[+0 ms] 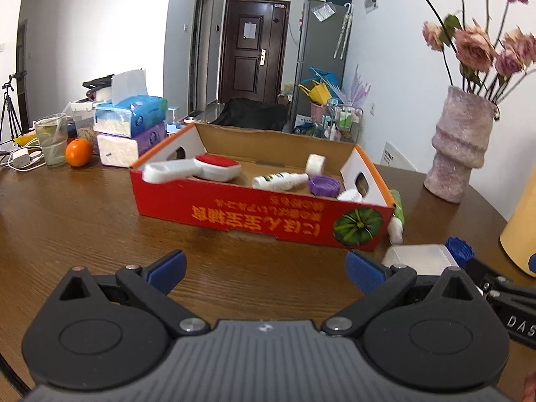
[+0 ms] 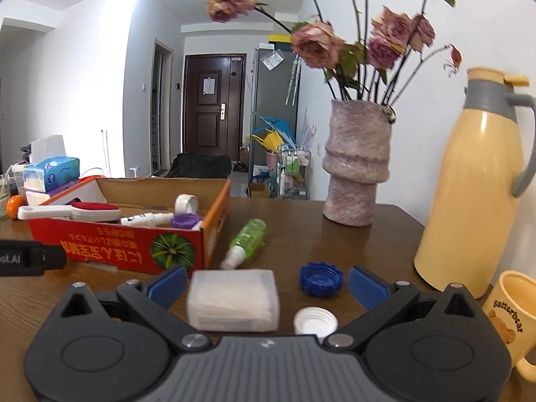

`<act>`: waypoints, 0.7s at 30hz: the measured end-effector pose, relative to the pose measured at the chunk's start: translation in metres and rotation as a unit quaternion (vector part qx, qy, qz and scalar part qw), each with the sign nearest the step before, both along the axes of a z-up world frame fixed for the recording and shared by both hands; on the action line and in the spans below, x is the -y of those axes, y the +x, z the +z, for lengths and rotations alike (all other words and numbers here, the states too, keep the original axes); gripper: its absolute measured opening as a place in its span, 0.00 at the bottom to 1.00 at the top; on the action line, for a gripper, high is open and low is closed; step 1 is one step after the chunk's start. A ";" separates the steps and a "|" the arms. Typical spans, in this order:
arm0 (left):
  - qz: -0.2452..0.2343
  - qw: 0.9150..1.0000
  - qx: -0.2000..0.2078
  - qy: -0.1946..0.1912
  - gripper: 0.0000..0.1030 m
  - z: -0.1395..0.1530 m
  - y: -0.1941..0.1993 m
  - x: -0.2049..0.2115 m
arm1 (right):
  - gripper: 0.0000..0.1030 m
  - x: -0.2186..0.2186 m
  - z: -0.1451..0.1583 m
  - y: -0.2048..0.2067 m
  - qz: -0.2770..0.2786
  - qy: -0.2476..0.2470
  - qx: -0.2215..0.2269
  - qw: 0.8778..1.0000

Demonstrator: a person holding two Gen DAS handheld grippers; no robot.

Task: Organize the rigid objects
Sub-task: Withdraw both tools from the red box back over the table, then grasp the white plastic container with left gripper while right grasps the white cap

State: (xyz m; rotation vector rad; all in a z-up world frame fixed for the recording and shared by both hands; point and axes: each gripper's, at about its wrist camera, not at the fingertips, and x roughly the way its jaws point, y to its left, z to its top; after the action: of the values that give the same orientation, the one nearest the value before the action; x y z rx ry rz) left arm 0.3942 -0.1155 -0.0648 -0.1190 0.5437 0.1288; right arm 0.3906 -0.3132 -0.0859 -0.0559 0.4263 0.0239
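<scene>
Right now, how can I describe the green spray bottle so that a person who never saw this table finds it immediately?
Start at the red cardboard box printed with a pumpkin picture. On the wooden table, just outside the box's right end wall, towards the fuzzy pink vase, lies the green spray bottle on its side. It is the only transparent green thing there; the nearby blue cap and white cap are only lids.

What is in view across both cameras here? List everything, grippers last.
box: 1, red, table centre
brush: 1, white and red, in box
white bottle: 1, in box
purple cap: 1, in box
tape roll: 1, white, in box
green bottle: 1, lying right of box
case: 1, translucent white, between right fingers
blue cap: 1, table
white cap: 1, table
vase: 1, pink
thermos: 1, yellow
mug: 1, yellow
orange: 1
left gripper: open
right gripper: open
</scene>
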 end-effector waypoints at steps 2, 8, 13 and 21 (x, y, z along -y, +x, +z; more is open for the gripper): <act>-0.002 1.000 -0.004 0.002 1.00 -0.003 0.001 0.007 | 1.00 0.009 -0.002 0.000 0.000 0.002 -0.005 1.000; -0.006 1.000 -0.017 0.003 1.00 -0.012 0.007 0.026 | 1.00 0.033 -0.011 0.006 -0.007 -0.006 -0.024 1.000; -0.010 1.000 -0.023 0.010 1.00 -0.017 0.011 0.039 | 0.99 0.051 -0.019 0.014 -0.017 -0.009 -0.037 0.999; -0.013 0.999 -0.032 0.006 1.00 -0.023 0.023 0.052 | 0.95 0.069 -0.036 0.031 -0.018 -0.017 -0.078 0.997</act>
State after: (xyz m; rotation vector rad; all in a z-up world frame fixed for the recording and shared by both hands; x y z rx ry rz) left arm 0.4168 -0.1672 -0.0881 -0.0965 0.6079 0.1099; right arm 0.4219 -0.3823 -0.1223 -0.0804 0.5841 -0.0151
